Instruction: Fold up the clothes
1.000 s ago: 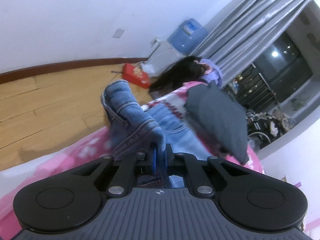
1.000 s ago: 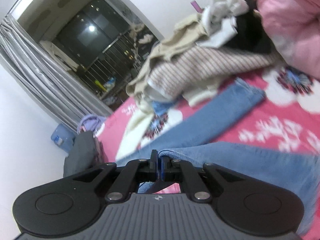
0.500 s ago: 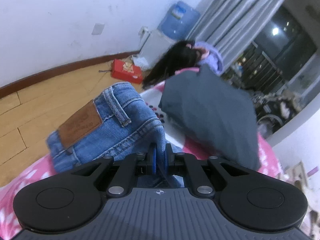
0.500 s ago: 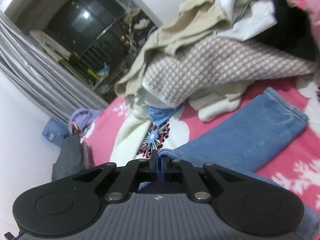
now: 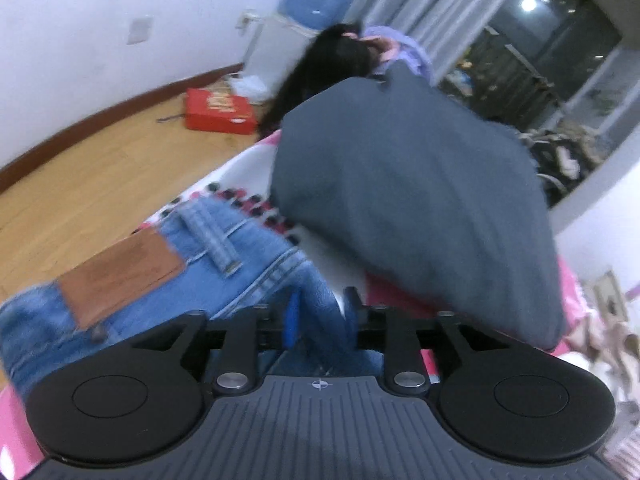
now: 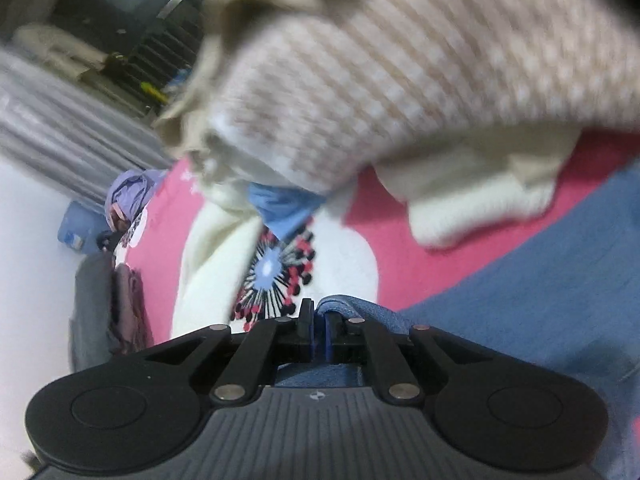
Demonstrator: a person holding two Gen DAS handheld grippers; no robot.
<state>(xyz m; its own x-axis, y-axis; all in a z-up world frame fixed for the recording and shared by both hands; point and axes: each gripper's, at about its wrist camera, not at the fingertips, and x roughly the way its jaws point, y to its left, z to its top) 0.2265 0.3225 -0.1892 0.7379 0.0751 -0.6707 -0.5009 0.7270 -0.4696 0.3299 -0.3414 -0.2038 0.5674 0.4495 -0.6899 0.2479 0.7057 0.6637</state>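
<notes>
The left gripper point(image 5: 320, 312) is pointing down at a pair of blue jeans point(image 5: 152, 280) lying on a pink flowered bedspread point(image 6: 172, 216). Its jaws have just been opening, and they are now standing clearly apart with a fold of denim between them; the pads are no longer pressing on the cloth. In the left wrist view the waistband, with a brown leather patch point(image 5: 120, 276) and a belt loop, is spreading toward nine o'clock, and a dark grey pillow point(image 5: 412, 208) is lying just past the jeans toward one o'clock. A red box point(image 5: 218, 112) is sitting on the wooden floor point(image 5: 100, 184) at eleven o'clock, and a person with long dark hair point(image 5: 324, 64) is sitting beyond the pillow at twelve o'clock.

The right gripper point(image 6: 320, 320) has also just been easing open, though its jaws are standing only a sliver apart, with a denim edge rising between them; whether the pads are still gripping it, I cannot tell. The rest of that jeans leg is running toward three o'clock. A heap of clothes topped by a striped knit sweater point(image 6: 400, 80) is looming at twelve o'clock, blurred.
</notes>
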